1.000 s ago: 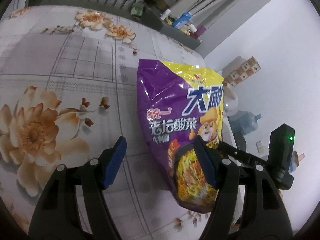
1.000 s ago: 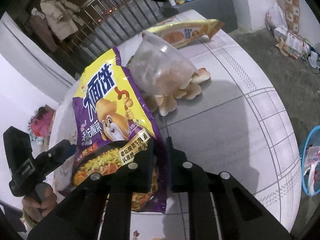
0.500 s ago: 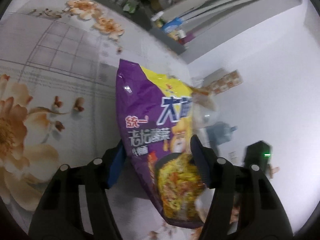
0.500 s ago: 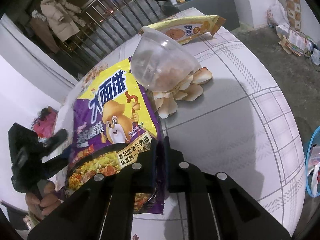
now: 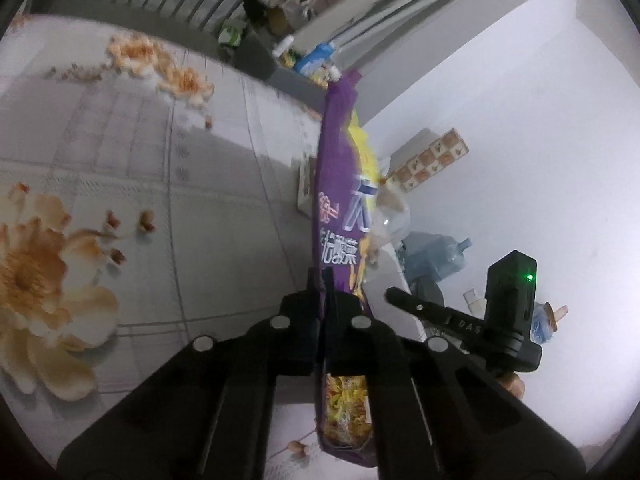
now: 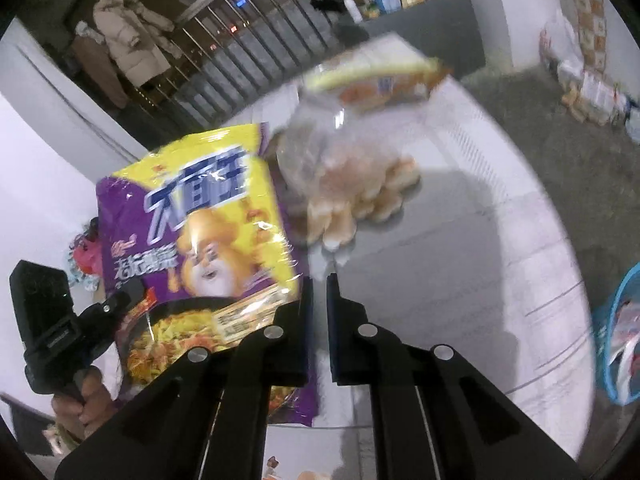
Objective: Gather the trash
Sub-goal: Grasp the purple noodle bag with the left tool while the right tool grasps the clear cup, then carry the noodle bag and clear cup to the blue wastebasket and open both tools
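A purple and yellow noodle bag [image 5: 340, 216] stands edge-on in the left wrist view, pinched between the fingers of my left gripper [image 5: 321, 280] and lifted off the flowered table [image 5: 120, 184]. In the right wrist view the same bag [image 6: 200, 240] hangs at left, in front of my right gripper's [image 6: 318, 280] left finger. My right gripper's jaws stand nearly together with a narrow gap, and nothing shows between the tips. A clear plastic cup [image 6: 320, 160] and a yellow snack wrapper [image 6: 376, 76] lie on the table beyond.
A blue basket [image 6: 616, 336] with trash in it sits on the floor at the right. A grey shelf [image 6: 420, 16] with bottles stands behind the table. A railing [image 6: 248, 48] runs along the back. The table's edge curves at the right.
My left gripper has closed on the noodle bag and lifted it, and the bag has turned edge-on. My right gripper's tips no longer pinch the bag.
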Demonstrator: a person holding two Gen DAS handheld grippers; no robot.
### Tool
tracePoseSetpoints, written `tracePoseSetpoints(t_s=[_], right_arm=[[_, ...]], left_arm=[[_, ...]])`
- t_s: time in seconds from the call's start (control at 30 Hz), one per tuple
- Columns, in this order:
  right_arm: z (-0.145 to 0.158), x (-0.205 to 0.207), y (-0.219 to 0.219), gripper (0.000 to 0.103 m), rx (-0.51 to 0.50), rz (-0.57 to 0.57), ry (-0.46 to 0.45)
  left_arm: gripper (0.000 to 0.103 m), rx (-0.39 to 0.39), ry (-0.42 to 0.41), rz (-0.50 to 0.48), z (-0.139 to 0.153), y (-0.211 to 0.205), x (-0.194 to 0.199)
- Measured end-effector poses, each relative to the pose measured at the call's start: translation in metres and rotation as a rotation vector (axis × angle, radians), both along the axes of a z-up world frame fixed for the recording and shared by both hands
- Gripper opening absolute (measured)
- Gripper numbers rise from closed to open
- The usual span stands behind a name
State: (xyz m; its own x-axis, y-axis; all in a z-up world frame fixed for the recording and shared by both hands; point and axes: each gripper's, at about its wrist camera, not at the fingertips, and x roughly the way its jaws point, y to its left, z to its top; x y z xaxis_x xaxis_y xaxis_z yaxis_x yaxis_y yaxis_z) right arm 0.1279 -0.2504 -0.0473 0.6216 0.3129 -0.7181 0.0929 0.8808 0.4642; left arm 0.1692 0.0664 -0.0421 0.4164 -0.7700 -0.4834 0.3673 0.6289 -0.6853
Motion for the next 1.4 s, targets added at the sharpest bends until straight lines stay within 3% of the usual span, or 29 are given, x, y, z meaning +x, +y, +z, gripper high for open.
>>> tracePoseSetpoints(t_s=[0.17,0.47,0.73,0.9,0.97,1.1,1.17,1.4], right_arm=[[0.027,0.003,-0.016,0.009,-0.036,-0.033,-0.077],[0.040,0.034,-0.035,0.035,-0.015,-0.065,-0.130],[0.038,0.073,-0.035,0.035,-0.014,0.004,-0.144],[0.027,0.083,-0.029,0.035,0.025,0.051,-0.106],[0.023,0.080,-0.025,0.034,0.031,0.071,-0.101],[0.019,0.070,-0.011,0.013,0.053,0.122,-0.095],[0.019,0.065,-0.005,0.007,0.043,0.132,-0.094],[0.029,0.038,0.009,0.006,0.059,0.156,-0.108]], left_arm=[[0.000,-0.005,-0.034,0.054,0.011,0.024,-0.005],[0.000,0.011,-0.034,0.108,0.010,0.042,0.001],[0.000,0.037,-0.046,0.102,0.010,0.033,0.005],[0.000,0.048,-0.039,0.105,0.009,0.032,0.005],[0.000,0.056,-0.038,0.106,0.009,0.032,0.005],[0.000,0.064,-0.039,0.108,0.007,0.032,0.005],[0.000,0.067,-0.040,0.108,0.007,0.032,0.005],[0.000,0.068,-0.061,0.104,0.018,0.033,-0.004]])
